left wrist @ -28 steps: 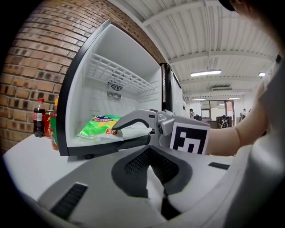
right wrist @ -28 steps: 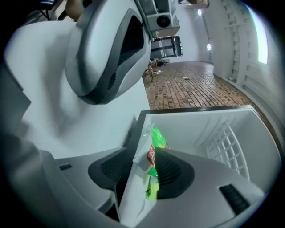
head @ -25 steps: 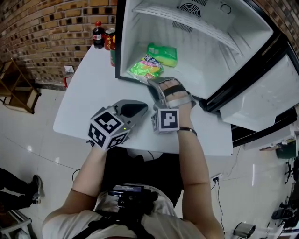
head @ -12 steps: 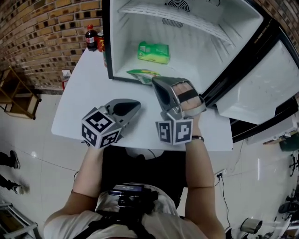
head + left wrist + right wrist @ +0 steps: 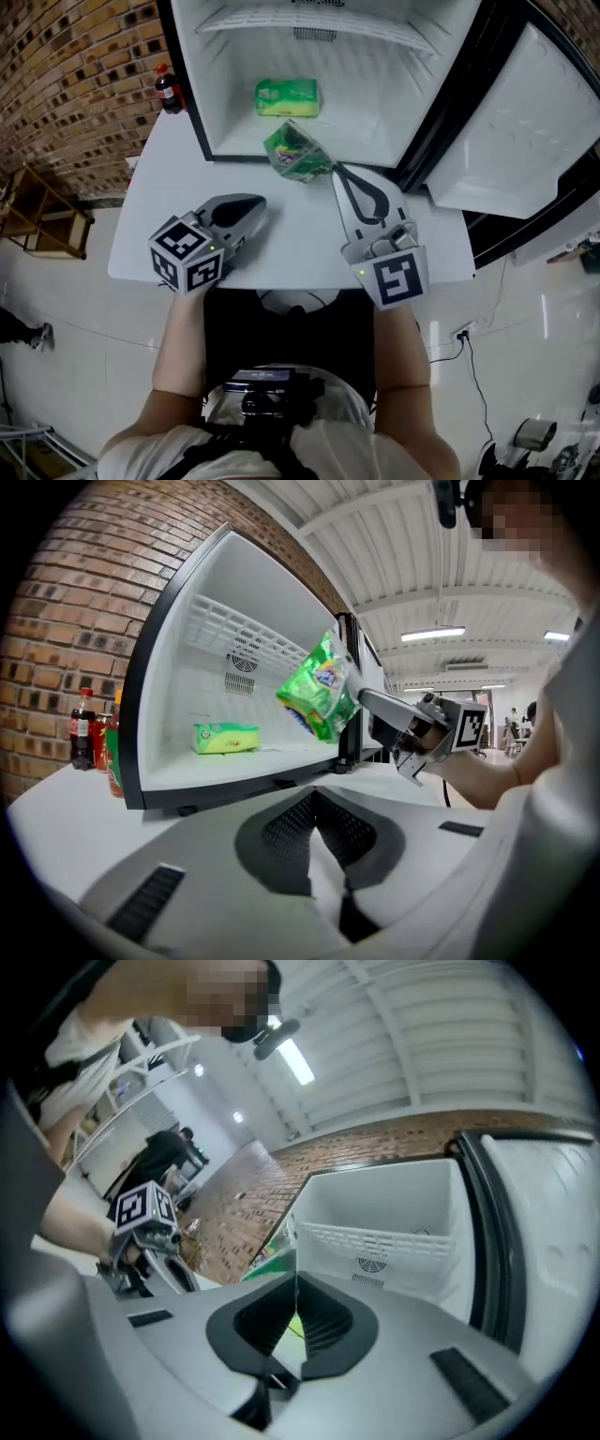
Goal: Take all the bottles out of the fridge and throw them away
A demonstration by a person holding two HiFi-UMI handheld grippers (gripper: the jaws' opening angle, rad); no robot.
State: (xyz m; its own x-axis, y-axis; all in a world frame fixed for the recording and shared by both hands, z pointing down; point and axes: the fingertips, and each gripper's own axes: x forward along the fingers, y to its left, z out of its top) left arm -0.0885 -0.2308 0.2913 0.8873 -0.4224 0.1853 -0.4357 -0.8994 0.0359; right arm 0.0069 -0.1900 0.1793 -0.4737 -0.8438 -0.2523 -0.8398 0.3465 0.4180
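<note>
Slippage risk: right tool pinches just an edge of the green bag hanging beyond its tips; left tool sits closed, empty

A: Head view, placement?
B: Above the person, facing steeply down. Desk mid-frame, open fridge at the top edge, left tongs and right tongs both in frame. Moderate range.
A: Left gripper view?
B: Rides the left tongs, low over the desk, roughly level, facing into the fridge cavity at close range. Right tongs enter from the right.
A: Right gripper view?
B: Rides the right tongs, rolled, tilted slightly upward: fridge cavity, brick wall, ceiling. Left tongs at frame left.
A: Overlap?
B: All three share the fridge cavity; head and left gripper views share the green bag.
</note>
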